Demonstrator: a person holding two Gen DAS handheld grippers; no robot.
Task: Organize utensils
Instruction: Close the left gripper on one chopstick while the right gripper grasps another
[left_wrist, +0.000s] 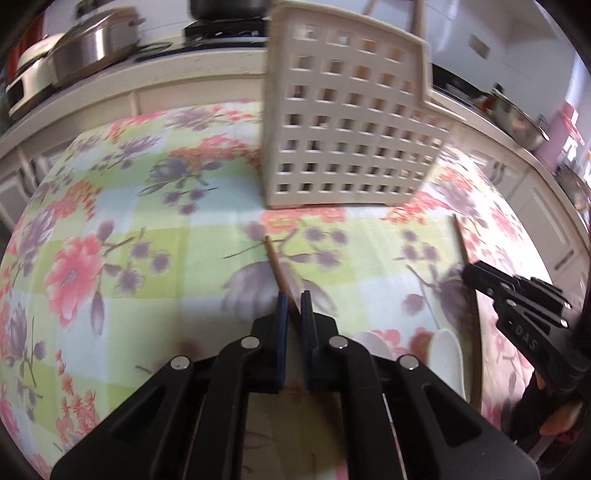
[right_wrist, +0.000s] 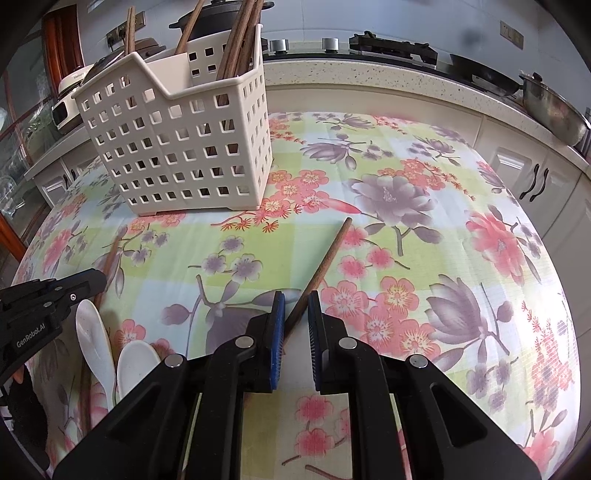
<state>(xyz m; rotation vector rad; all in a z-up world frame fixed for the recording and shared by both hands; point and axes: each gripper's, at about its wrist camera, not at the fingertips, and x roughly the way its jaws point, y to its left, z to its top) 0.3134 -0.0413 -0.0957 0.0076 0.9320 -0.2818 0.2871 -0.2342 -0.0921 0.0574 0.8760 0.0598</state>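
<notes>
- Jaws of the left gripper (left_wrist: 294, 304), black with blue pads, are pinched tight on a thin brown wooden chopstick (left_wrist: 277, 266) whose tip points toward the holder.
- Jaws of the right gripper (right_wrist: 296, 303) are nearly closed on a second brown wooden chopstick (right_wrist: 325, 254), slanting up and to the right.
- Two white ceramic spoons (right_wrist: 96, 341) lie side by side on the floral tablecloth (right_wrist: 406, 229), near the left gripper.
- Farther back stands the cream plastic perforated utensil holder (right_wrist: 177, 147), upright, with several brown chopsticks (right_wrist: 240, 40) standing in its rear compartment.
- Beyond, a speckled countertop (right_wrist: 369, 75) carries steel pots (left_wrist: 96, 40).
</notes>
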